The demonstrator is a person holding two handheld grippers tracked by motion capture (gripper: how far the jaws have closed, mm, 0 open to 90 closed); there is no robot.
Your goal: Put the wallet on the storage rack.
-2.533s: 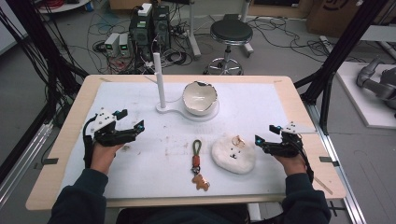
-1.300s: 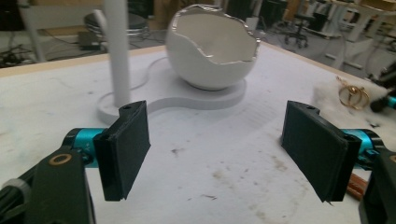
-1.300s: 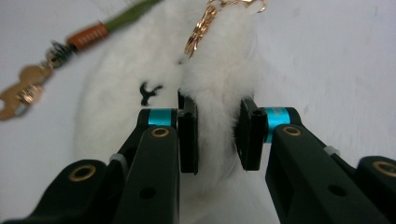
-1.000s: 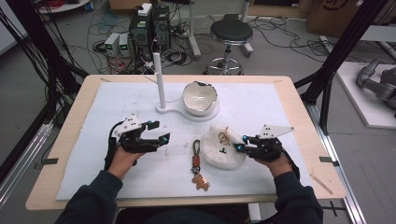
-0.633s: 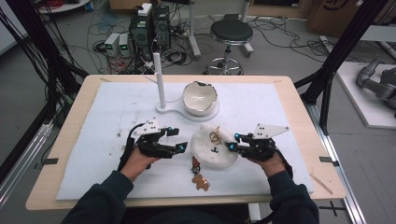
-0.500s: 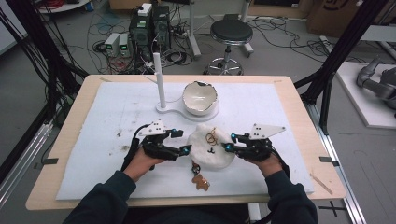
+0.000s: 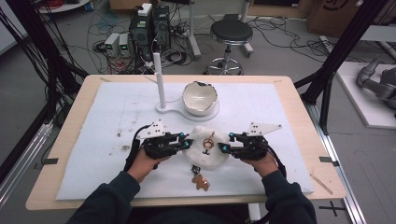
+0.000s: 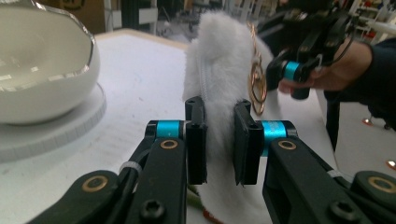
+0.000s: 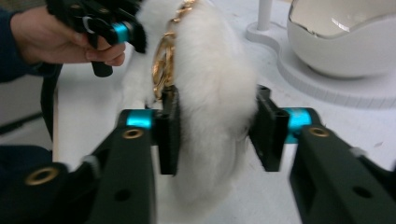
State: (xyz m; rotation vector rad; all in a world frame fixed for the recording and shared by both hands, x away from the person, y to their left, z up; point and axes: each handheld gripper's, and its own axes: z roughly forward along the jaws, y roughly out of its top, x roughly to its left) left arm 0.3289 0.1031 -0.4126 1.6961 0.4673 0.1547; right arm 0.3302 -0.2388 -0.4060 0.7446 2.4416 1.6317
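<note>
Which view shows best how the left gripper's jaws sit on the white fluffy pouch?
The left gripper view: both jaws of the left gripper press the white fluffy pouch from either side. The high view shows only that gripper meeting its left edge; the right gripper view shows it blurred beyond the pouch.

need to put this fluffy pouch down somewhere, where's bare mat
Free: the mat's left stretch between the white post and the table edge, and the right stretch past the bowl. Crowded: the centre, where both tongs, left and right, grip the pouch above the bear keychain.
</note>
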